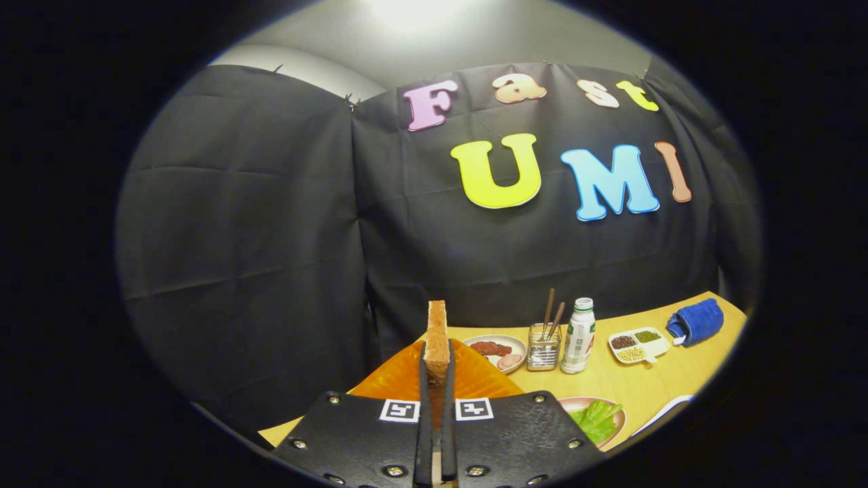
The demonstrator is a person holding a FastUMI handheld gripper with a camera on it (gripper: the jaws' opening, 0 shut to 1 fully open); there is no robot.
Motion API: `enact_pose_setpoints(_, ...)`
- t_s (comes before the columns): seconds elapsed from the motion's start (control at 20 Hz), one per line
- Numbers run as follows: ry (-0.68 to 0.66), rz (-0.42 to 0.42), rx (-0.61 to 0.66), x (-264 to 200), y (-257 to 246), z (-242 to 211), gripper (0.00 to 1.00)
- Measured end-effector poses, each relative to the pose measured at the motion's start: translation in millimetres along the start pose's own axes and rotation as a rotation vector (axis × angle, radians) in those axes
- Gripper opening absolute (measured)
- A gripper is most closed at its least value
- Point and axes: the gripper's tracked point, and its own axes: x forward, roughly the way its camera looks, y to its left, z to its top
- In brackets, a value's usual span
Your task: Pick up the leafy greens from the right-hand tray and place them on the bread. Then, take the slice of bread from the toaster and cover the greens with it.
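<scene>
Gripping bread slice (upright, edge-on), fingers closed

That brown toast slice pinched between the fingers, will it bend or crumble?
The brown toast slice stands upright, edge-on, in the gripper, so it is probably stiff. Its rough crust suggests that it may crumble under hard pressure. It is likely light.

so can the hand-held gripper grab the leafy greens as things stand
Probably not yet: the hand-held gripper is shut on the bread slice, held upright between both fingers. The leafy greens lie uncovered on their plate alongside.
</scene>
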Motion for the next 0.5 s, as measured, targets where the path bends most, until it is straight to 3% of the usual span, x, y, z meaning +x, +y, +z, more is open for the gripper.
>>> enact_pose_setpoints(0.5,0.020,-0.106,-0.019,-38,-100,-34,0.05)
